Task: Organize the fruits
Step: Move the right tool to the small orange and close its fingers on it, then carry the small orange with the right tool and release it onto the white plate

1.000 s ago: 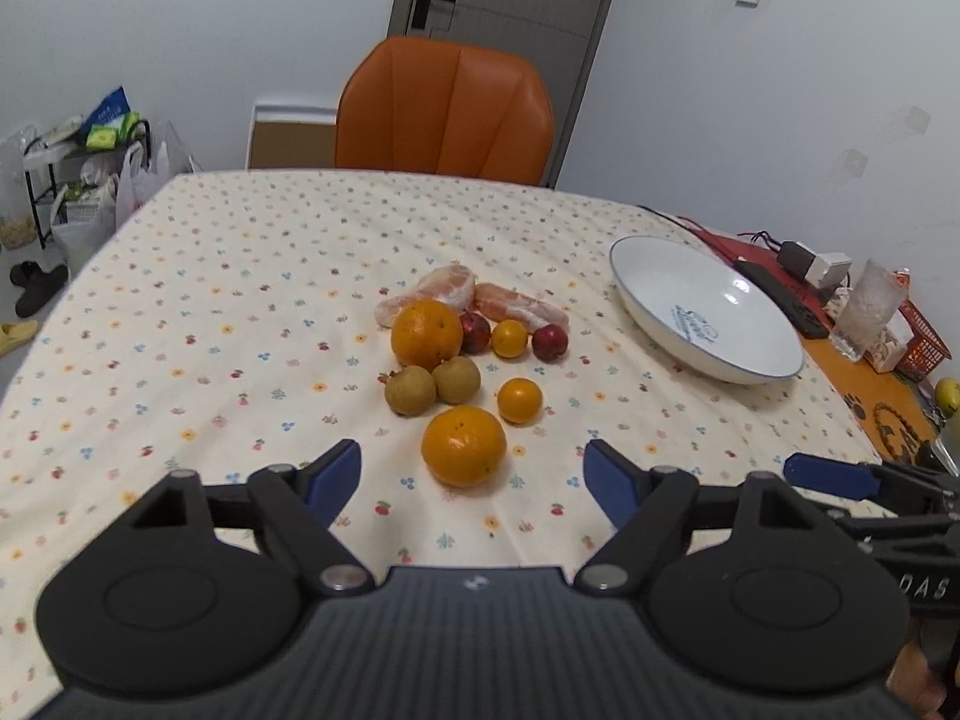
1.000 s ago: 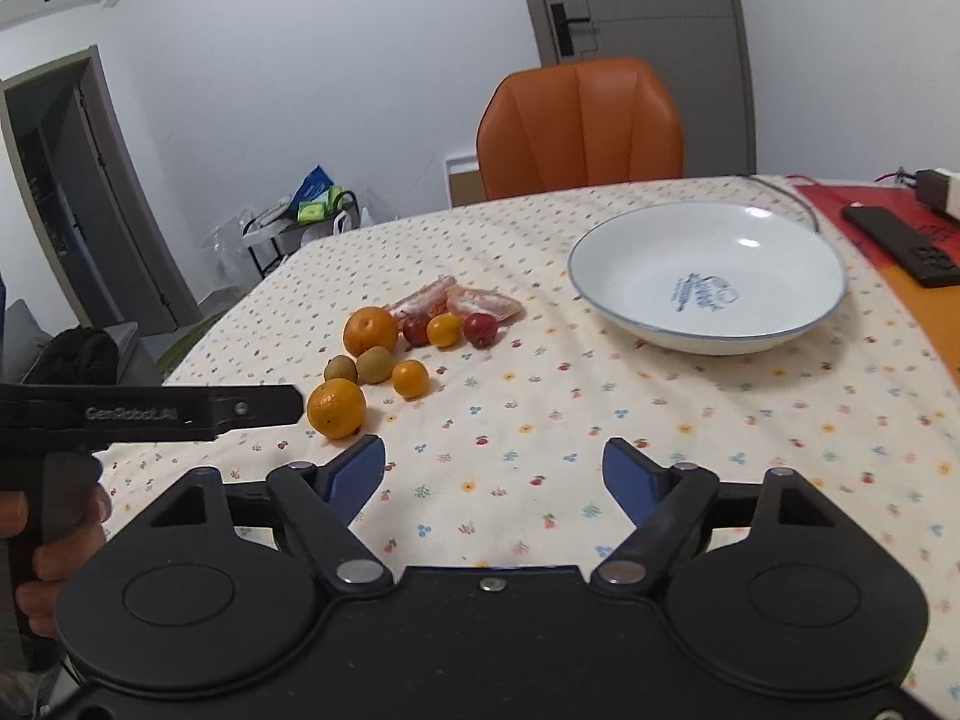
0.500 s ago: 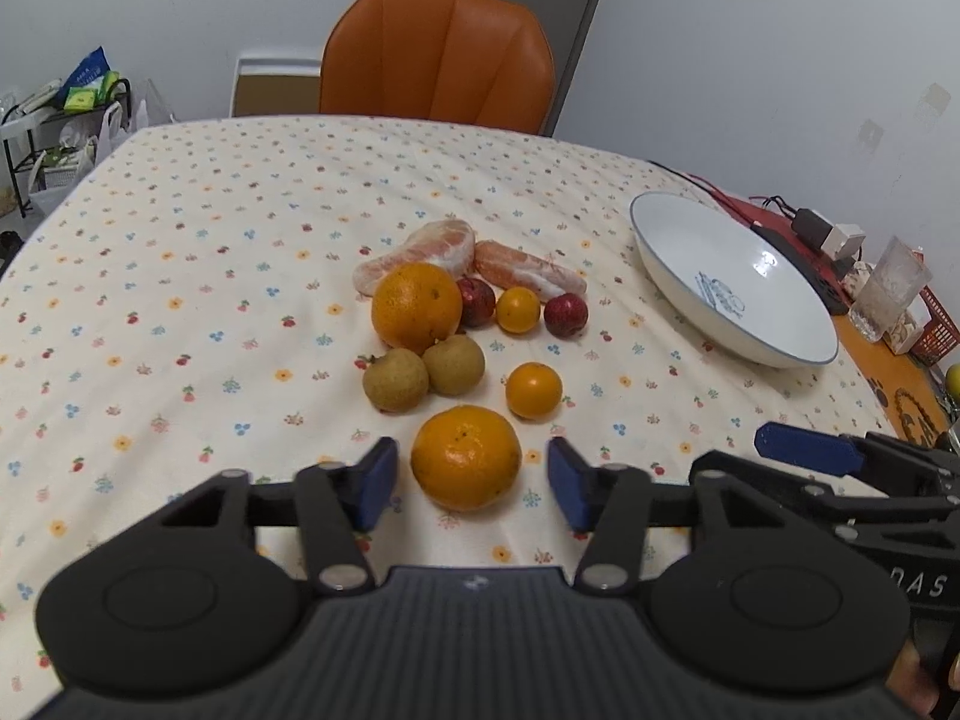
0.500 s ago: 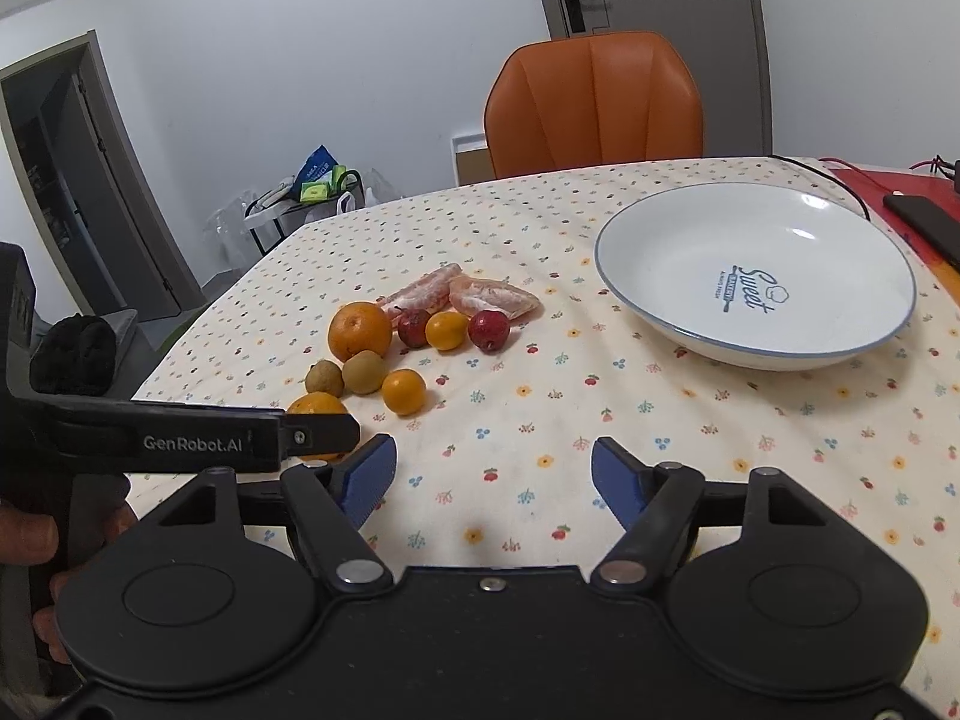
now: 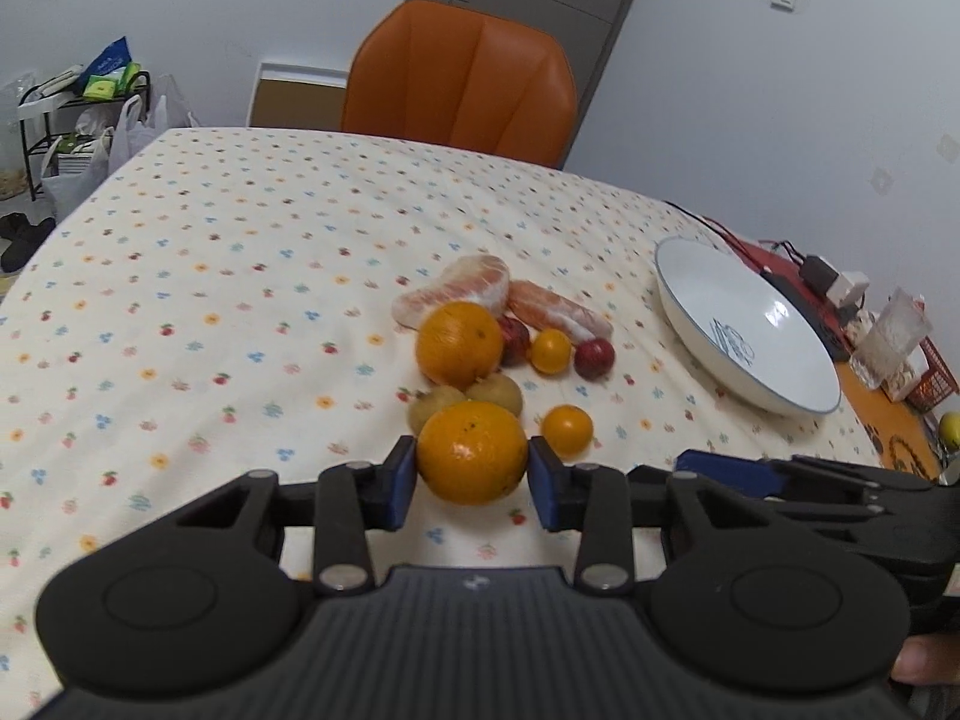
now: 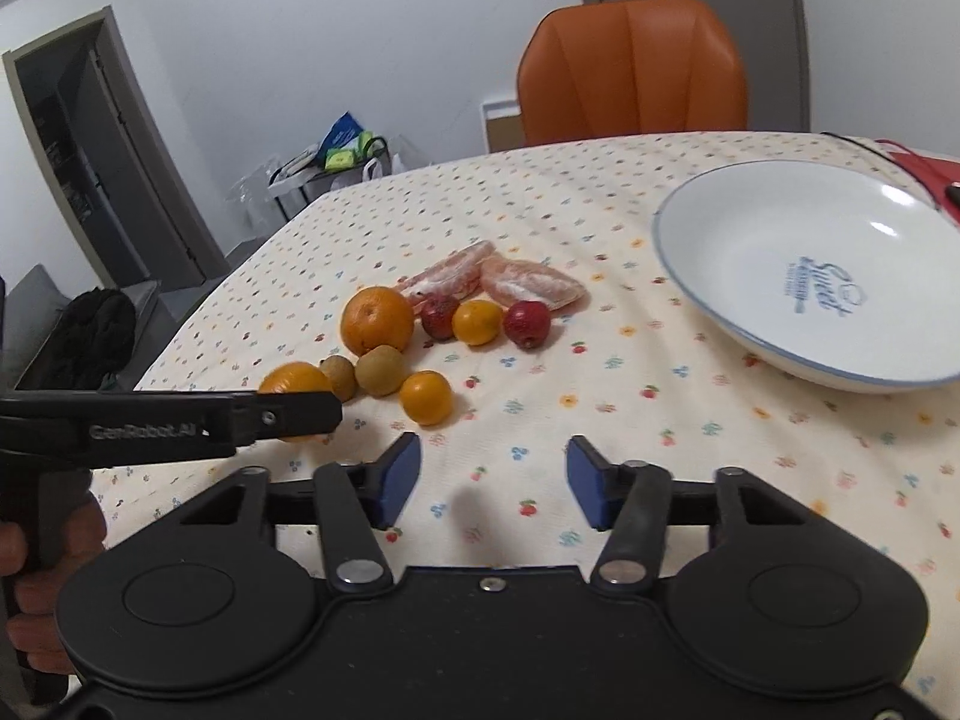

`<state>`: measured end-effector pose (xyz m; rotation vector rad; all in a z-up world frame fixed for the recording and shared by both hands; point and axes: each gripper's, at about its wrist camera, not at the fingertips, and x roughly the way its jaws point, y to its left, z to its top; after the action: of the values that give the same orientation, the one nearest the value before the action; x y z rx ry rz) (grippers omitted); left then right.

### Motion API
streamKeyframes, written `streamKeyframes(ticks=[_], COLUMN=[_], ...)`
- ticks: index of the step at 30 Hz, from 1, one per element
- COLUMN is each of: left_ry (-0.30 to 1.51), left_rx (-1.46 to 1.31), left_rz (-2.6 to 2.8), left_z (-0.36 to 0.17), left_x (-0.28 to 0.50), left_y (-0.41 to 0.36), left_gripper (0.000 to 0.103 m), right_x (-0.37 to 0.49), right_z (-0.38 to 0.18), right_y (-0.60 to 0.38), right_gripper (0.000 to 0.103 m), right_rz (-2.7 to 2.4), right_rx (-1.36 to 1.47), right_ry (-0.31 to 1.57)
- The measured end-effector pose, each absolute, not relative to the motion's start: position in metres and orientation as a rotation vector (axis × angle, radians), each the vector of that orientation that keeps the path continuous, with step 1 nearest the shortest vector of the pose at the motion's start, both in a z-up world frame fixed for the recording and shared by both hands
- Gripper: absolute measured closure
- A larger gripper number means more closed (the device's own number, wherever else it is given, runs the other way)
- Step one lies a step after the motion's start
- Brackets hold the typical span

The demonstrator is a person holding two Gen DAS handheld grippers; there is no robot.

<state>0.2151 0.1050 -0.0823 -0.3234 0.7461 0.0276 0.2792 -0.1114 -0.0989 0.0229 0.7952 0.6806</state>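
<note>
1. A table (image 5: pixel 180 276) covered with a cream cloth dotted with small flowers and cherries filled both views, with an orange chair (image 5: pixel 462 72) at its far side.
2. The left gripper (image 5: pixel 472 483) was closing around the nearest orange (image 5: pixel 472 450), its blue pads touching the fruit on either side while the orange sat on the cloth.
3. Just behind that orange lay two brown kiwis (image 5: pixel 468 399), touching each other, and a small orange fruit (image 5: pixel 567 431) just to its right.
4. Further back sat a second large orange (image 5: pixel 459 345), two small dark red fruits (image 5: pixel 594 359), another small orange fruit (image 5: pixel 551 351) between them, and two peeled pink citrus pieces (image 5: pixel 456 288).
5. A white bowl (image 6: pixel 750 276) with a blue rim stood well to the right of the fruit, with nothing in it.
6. The right gripper (image 6: pixel 492 480) hovered over bare cloth near the small orange fruit, its jaws closing with nothing between them.
7. A person's fingers (image 6: pixel 36 570) gripped the left gripper's handle at the edge of the right view.
</note>
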Motion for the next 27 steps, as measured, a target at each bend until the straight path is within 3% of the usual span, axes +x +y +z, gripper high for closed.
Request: streamKeyframes(ticks=[11,20,27], left_ry=[0.754,0.760,0.753], left_rx=[-0.326,-0.311,-0.299], left_rz=[0.066,0.080,0.092], left_z=[-0.086,-0.084,-0.077], left_x=[0.213,0.215,0.213], left_y=[0.129,0.134,0.130], left_gripper=[0.066,0.066,0.066], right_x=[0.292,0.299,0.295], right_z=[-0.100,-0.107,-0.101], right_y=[-0.072,-0.061,-0.073], right_gripper=[0.064,0.079,0.081], right_rz=[0.727,0.751,0.771], right_rx=[-0.033,-0.052,-0.013], right_ry=[0.798,0.784,0.757])
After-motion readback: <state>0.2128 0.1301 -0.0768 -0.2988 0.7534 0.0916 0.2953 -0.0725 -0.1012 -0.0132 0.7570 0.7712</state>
